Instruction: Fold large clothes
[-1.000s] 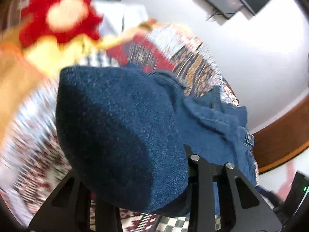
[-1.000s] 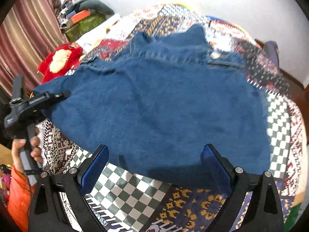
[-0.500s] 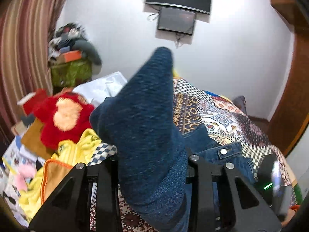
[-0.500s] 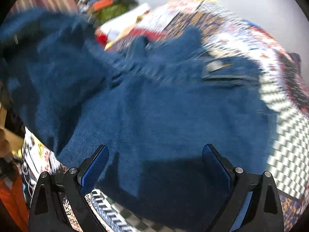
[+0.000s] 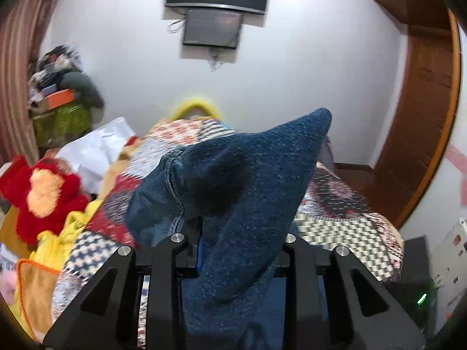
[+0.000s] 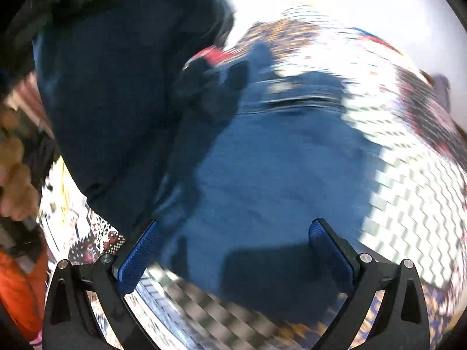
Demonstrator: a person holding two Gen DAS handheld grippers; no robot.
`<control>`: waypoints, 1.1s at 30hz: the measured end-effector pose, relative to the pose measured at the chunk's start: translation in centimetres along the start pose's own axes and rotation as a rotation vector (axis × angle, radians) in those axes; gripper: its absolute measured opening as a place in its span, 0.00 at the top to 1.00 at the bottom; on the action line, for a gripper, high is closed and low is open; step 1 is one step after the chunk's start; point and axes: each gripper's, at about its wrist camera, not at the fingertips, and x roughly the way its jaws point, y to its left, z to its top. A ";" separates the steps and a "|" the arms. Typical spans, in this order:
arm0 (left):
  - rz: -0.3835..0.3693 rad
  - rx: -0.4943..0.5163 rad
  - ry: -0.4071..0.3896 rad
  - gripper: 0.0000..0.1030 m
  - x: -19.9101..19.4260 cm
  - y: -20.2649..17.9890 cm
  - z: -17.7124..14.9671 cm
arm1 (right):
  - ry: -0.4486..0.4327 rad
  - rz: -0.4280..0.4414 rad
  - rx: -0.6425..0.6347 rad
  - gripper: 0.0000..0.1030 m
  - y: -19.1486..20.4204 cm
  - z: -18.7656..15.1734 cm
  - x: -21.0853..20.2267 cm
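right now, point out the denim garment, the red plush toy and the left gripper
denim garment (image 5: 251, 192): left wrist view, on the lifted fold of fabric
red plush toy (image 5: 62, 201): left wrist view, on its red fur
left gripper (image 5: 233, 240): left wrist view, between the fingertips, shut on the denim

I am holding a dark blue, speckled denim garment (image 5: 251, 192) in my black left tool (image 5: 233, 262), while my right tool (image 6: 233, 250) is showing bright blue pads (image 6: 137, 256) on black fingers. The bed (image 5: 335, 227) is wearing a patchwork cover of red, white, orange and black-and-white checks, and a red and orange plush toy (image 5: 43, 192) is sitting beside yellow cloth (image 5: 58, 242).
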 end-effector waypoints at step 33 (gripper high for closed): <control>-0.259 0.282 0.330 0.20 -2.9 -9.7 -9.7 | -0.202 -0.100 0.322 0.01 -9.6 -8.4 -14.6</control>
